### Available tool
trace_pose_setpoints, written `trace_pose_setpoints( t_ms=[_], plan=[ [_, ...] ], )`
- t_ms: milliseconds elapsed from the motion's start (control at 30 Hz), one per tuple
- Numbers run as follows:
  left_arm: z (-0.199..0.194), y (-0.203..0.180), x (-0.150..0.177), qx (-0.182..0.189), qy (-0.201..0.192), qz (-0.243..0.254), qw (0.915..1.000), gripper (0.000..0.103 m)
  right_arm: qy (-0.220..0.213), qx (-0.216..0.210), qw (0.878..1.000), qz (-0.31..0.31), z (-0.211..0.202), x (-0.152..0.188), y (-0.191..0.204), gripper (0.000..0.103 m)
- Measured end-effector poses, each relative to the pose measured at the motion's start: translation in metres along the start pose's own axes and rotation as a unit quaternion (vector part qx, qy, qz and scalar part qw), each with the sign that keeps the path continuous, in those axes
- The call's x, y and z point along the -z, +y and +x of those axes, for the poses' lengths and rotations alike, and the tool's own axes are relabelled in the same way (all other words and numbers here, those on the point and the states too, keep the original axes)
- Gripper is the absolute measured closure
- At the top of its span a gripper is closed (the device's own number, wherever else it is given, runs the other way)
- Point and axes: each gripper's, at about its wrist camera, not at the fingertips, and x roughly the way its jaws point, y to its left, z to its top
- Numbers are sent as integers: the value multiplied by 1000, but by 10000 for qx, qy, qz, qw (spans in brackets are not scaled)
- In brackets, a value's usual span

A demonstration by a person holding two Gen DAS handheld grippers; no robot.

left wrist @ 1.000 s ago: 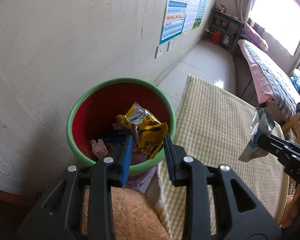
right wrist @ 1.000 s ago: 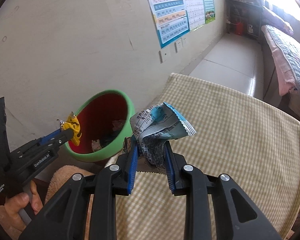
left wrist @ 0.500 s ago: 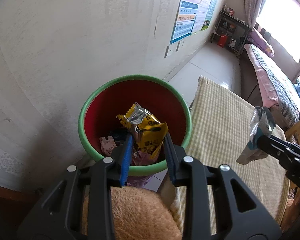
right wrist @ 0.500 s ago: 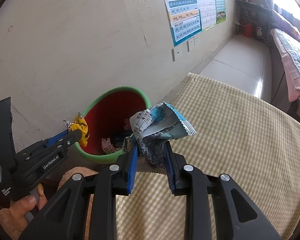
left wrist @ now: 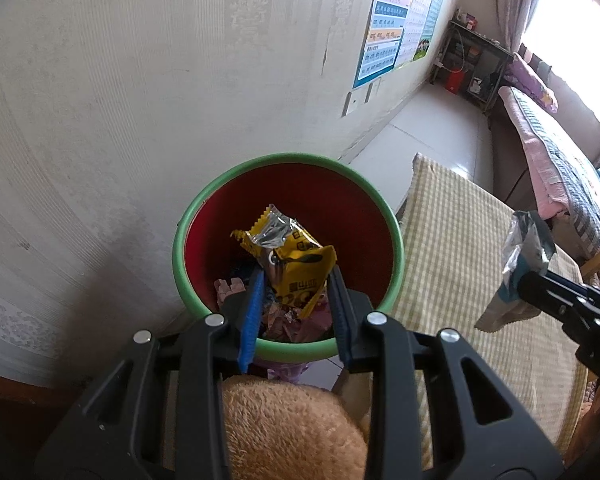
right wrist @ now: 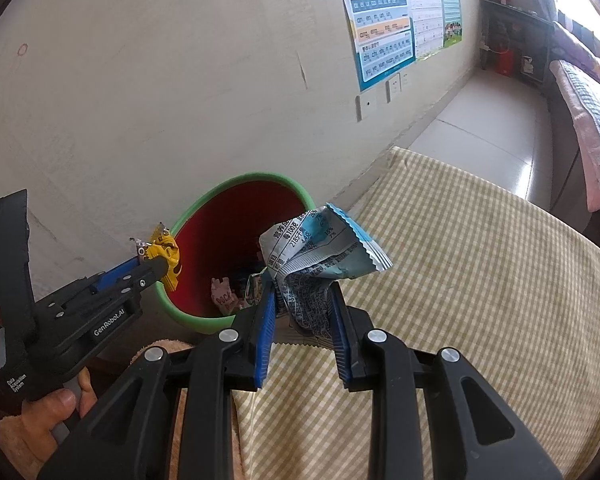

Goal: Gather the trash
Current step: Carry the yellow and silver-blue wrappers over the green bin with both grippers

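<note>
Low in the centre of the left-wrist frame, the left gripper (left wrist: 294,300) pinches a crumpled yellow foil wrapper (left wrist: 296,258) over the green-rimmed red plastic bin (left wrist: 188,236), poised for dropping. At the right edge, the right gripper (right wrist: 302,314) clamps a crinkled blue-and-white snack packet (right wrist: 320,254) beside the rim, likely awaiting its turn.

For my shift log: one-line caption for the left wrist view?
Left hand-held gripper holds a yellow wrapper above the red, green-rimmed bin.

Checked cloth (right wrist: 480,300) covers the table; nothing else discernible.
</note>
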Motion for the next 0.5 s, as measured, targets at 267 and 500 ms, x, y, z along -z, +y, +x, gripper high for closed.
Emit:
trace_pose_setpoints(
  t_ms=[267, 500],
  plan=[
    [8, 1, -7, -57, 45, 59, 10000, 74, 89, -39, 9999, -43, 7, -1, 5, 77],
    [15, 10, -8, -75, 112, 2, 9999, 74, 177, -60, 9998, -92, 17, -4, 9, 77]
  ],
)
